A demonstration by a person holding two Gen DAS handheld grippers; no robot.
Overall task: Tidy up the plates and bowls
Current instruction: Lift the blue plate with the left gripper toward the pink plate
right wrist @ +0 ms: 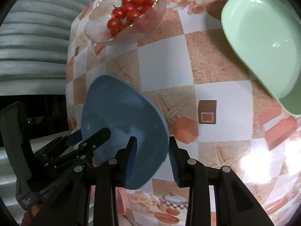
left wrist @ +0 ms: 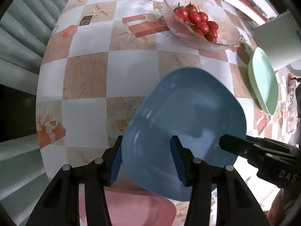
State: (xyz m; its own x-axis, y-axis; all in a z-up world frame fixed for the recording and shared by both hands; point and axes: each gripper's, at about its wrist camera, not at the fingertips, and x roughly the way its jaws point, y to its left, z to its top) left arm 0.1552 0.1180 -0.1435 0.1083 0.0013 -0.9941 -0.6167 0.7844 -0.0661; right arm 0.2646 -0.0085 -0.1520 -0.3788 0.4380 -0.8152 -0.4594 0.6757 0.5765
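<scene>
A blue bowl (left wrist: 188,124) is held tilted above the checkered table, over a pink dish (left wrist: 135,209). My left gripper (left wrist: 146,160) straddles the bowl's near-left rim, one pad outside and one inside, jaws wide. My right gripper (right wrist: 152,162) straddles the opposite rim of the blue bowl (right wrist: 122,122) the same way. Each gripper shows in the other's view: the right gripper (left wrist: 250,150) and the left gripper (right wrist: 90,139). A mint green bowl (left wrist: 263,82) sits on the table to the right; it also shows in the right wrist view (right wrist: 261,37).
A clear glass bowl (left wrist: 223,39) of cherry tomatoes (left wrist: 199,22) stands at the far side of the table (left wrist: 90,75). A pale box (left wrist: 276,41) stands behind the green bowl. The table's left edge drops to a grey ribbed surface (left wrist: 22,37).
</scene>
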